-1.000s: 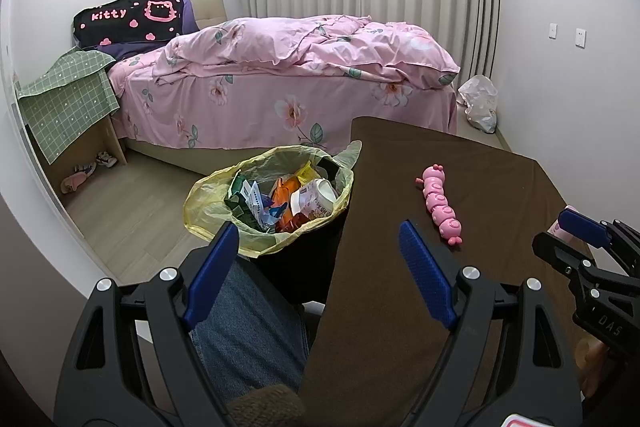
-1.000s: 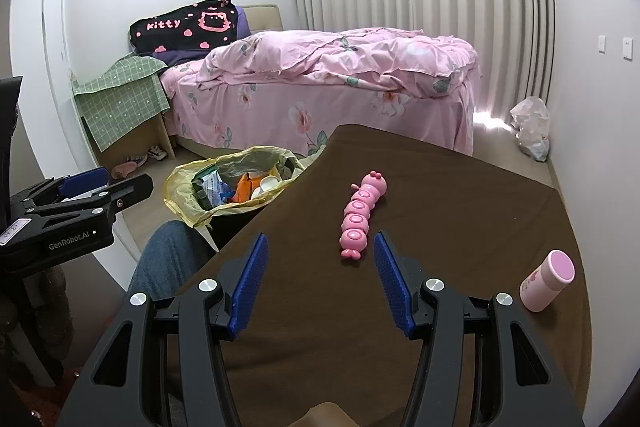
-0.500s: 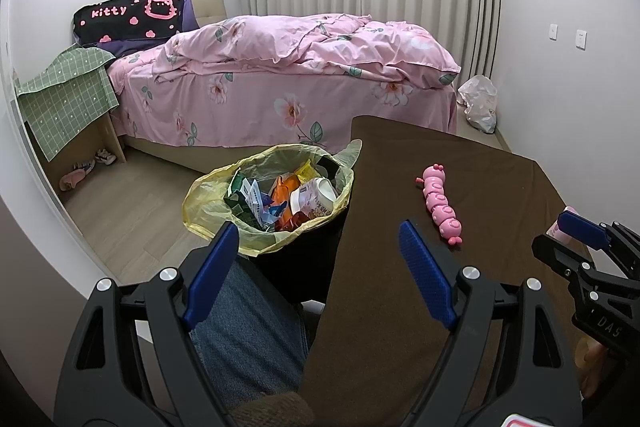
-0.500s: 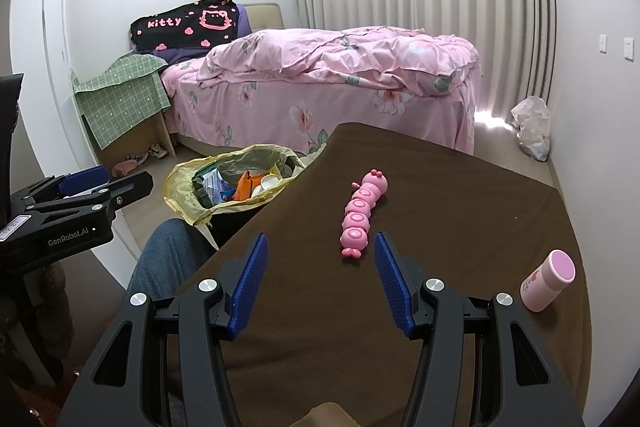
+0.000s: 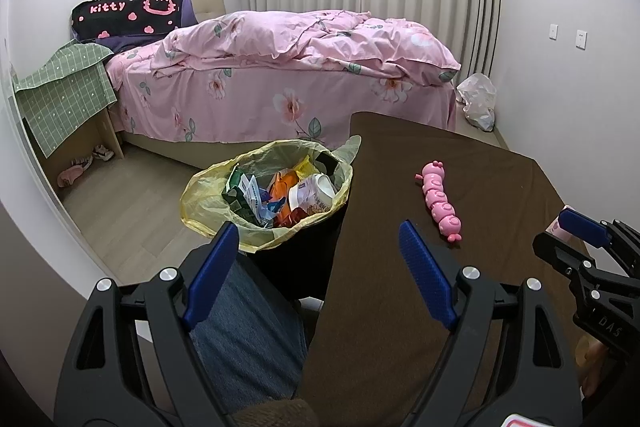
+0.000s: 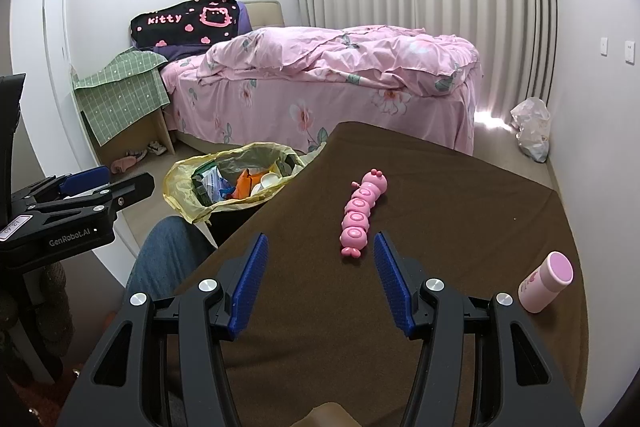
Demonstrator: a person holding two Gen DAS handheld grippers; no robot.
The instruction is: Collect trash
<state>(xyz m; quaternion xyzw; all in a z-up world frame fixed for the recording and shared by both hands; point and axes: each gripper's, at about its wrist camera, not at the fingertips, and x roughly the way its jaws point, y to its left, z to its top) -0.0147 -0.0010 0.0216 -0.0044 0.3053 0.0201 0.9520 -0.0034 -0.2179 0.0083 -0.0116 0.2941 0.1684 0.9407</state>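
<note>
Both the left gripper (image 5: pixel 316 263) and the right gripper (image 6: pixel 320 281) stand with jaws apart and empty; the full yellow-lined trash bin (image 5: pixel 208 195) sits at eleven o'clock beside the brown table (image 6: pixel 460 187). The pink bottle (image 6: pixel 546 281) at three o'clock looks light, stiff and smooth; take its middle squarely.

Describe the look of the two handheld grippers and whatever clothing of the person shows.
Both the left gripper and the right gripper have matte black plastic frames with triangular cut-outs, silver round screw heads, and ribbed blue pads on the fingers. The left one's side carries white "GenRobot.AI" lettering and a small white label; the right one's reads "DAS". No cables show. The person wears blue denim trousers.
</note>
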